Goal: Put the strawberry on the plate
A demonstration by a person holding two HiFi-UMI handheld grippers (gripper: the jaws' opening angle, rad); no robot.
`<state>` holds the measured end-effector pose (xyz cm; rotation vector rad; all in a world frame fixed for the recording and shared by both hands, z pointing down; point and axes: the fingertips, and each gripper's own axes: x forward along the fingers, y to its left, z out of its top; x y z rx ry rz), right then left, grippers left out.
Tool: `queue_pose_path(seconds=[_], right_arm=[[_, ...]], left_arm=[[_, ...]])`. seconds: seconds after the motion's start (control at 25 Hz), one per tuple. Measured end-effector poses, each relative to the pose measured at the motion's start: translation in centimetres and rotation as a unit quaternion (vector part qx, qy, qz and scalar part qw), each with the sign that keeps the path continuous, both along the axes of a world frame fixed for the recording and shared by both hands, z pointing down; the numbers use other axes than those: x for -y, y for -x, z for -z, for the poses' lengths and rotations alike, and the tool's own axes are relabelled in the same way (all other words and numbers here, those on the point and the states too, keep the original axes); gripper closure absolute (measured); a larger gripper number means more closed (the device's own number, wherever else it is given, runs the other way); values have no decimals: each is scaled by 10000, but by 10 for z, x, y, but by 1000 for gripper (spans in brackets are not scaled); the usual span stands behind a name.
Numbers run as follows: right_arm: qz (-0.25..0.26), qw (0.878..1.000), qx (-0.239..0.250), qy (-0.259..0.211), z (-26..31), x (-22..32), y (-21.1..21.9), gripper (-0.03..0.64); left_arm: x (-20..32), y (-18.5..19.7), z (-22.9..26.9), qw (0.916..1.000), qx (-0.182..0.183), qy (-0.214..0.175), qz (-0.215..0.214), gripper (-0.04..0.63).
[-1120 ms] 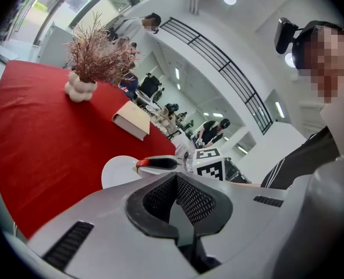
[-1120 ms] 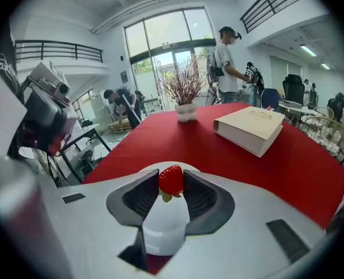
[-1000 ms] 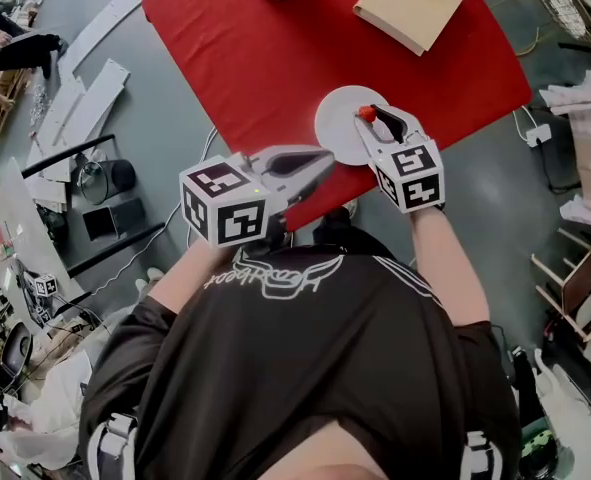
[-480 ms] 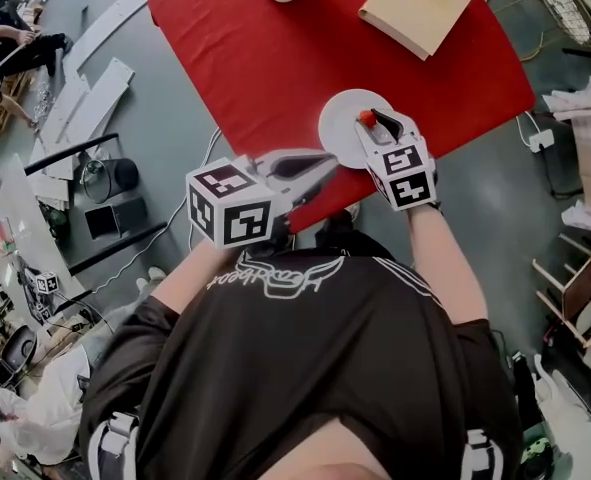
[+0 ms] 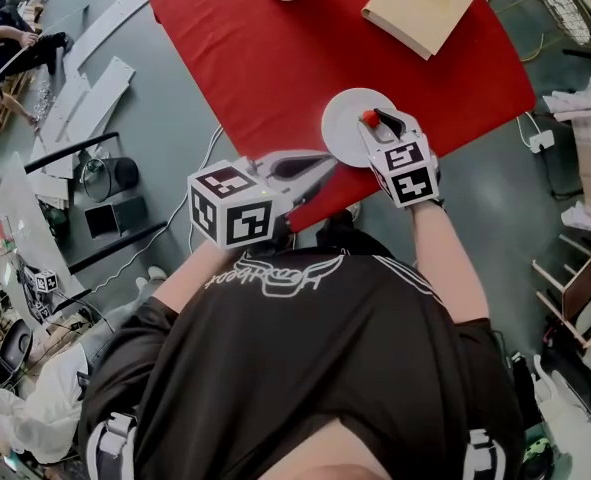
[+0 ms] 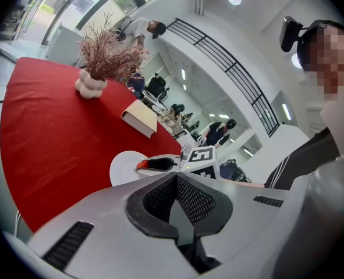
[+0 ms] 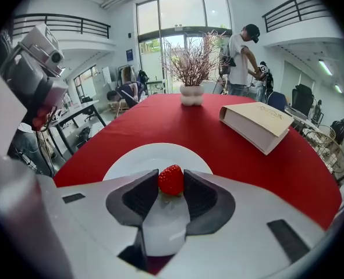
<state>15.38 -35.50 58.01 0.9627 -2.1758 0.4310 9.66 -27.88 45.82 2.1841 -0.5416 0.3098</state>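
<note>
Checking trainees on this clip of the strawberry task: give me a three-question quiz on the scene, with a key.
1. What is clamped between the jaws of the right gripper? A) a lemon B) a strawberry C) nothing
2. True or false: the strawberry is held over the white plate.
3. What colour is the cloth under the plate?
Key: 1 B; 2 true; 3 red.
</note>
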Motion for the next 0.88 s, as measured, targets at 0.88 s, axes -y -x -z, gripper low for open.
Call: queue_pose_path(seconds=[0.88], right_arm=[[-255,9996,68,61,-3,1,-6,459]], left_arm=[[-5,18,-2,10000,16,29,91,589]])
